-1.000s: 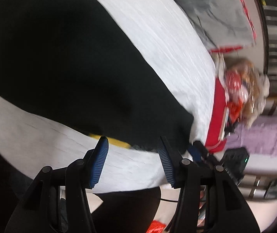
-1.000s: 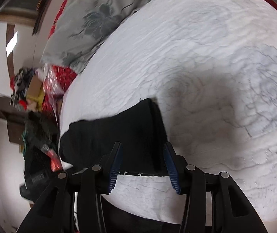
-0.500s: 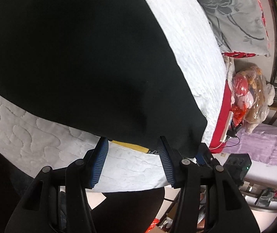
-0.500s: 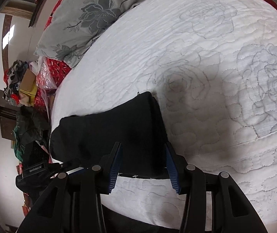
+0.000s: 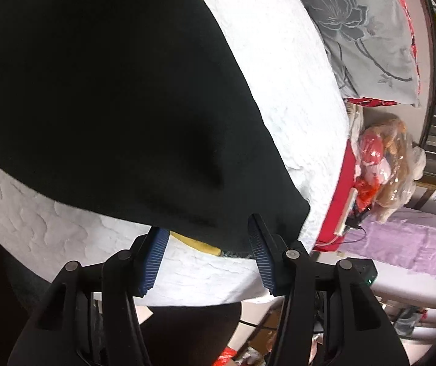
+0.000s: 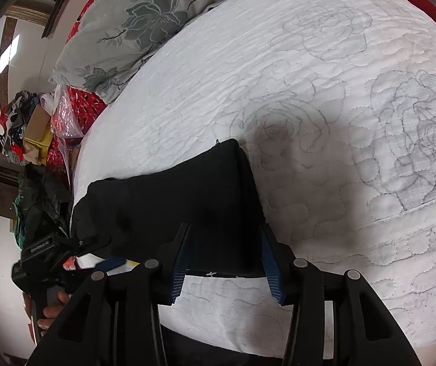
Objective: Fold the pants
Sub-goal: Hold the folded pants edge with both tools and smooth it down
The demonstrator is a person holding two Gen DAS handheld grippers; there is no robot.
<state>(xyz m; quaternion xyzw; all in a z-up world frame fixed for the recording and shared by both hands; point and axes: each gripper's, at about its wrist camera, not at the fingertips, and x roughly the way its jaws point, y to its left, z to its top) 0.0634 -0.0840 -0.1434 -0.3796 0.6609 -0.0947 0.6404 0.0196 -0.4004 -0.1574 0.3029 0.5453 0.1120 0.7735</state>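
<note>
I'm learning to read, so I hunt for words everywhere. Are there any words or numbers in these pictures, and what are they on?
Nothing here can be read for sure.
Small white lettering on the other hand-held gripper in the right wrist view: too small and tilted to read.
Pants: plain black, no label showing.
Yellow strip under the pants' edge: no print visible.
Pillow and quilt: flower patterns only.

White quilted bed (image 6: 294, 70) w/ rose stitching is filling the room; grey floral pillow (image 6: 144, 21) is lying at its head. Bagged clutter (image 5: 382, 158) is piling beside bed, lilac cloth (image 5: 407, 244) draping nearby furniture.
</note>
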